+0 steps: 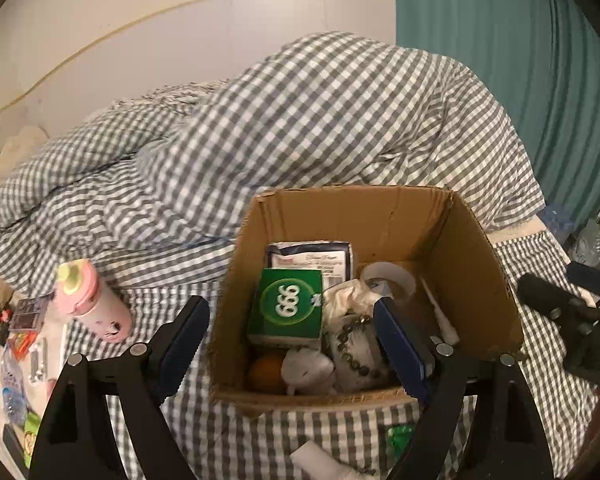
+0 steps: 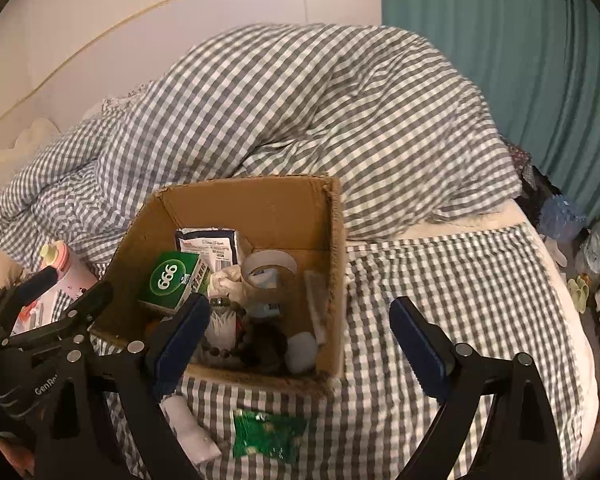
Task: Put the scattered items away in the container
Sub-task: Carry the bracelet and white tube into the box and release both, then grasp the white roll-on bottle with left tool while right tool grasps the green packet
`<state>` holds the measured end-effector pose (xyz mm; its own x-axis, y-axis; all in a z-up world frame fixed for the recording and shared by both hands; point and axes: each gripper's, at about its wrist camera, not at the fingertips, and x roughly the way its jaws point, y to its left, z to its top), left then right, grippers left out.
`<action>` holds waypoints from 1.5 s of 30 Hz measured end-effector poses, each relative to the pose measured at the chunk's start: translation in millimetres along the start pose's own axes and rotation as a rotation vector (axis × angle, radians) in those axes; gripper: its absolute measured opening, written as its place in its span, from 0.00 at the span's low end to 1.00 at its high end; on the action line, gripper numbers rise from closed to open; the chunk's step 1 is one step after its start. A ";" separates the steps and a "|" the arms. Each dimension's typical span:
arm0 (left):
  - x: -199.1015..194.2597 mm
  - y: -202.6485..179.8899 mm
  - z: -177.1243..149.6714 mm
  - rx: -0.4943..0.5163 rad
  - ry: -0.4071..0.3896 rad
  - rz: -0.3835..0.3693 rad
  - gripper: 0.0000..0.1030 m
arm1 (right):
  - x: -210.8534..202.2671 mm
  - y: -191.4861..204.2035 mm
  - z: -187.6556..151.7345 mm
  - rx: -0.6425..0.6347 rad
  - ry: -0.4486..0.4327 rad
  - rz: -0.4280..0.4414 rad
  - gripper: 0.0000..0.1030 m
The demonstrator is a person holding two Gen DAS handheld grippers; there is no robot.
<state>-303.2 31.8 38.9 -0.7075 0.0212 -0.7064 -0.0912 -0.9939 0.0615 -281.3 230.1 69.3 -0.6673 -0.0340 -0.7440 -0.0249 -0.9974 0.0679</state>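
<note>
Digits "666" in white on a green box (image 1: 286, 304) are the clearest writing I can read; that box sits tilted in the cardboard box (image 1: 476, 256), against its left wall. Behind it a white and dark blue packet (image 1: 308, 258) carries print too small to read. A roll of tape (image 2: 269, 268) and a string of dark beads (image 1: 350, 334) lie among the other things inside. The cardboard box stands open-topped on the checked bed sheet (image 2: 440, 288).

My left gripper (image 1: 288, 346) hangs over the box's near edge, jaws spread and holding nothing. My right gripper (image 2: 300, 332) is also spread and empty, its left finger over the box, its right over the sheet.

A pink bottle (image 1: 94, 300) lies on the bed left of the box, cap pointing away and left. A green sachet (image 2: 268, 434) and a white packet (image 2: 188, 428) lie just in front of the box.
</note>
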 end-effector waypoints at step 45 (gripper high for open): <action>14.4 -0.8 -180.3 -0.221 0.293 0.018 1.00 | 7.0 -19.1 -190.5 0.014 0.144 -0.013 0.89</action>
<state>-187.0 13.4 -98.5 -0.4738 0.0032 -0.8806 0.0961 -0.9938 -0.0553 -143.7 236.7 -63.9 -0.5530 -0.0308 -0.8326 -0.0443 -0.9968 0.0663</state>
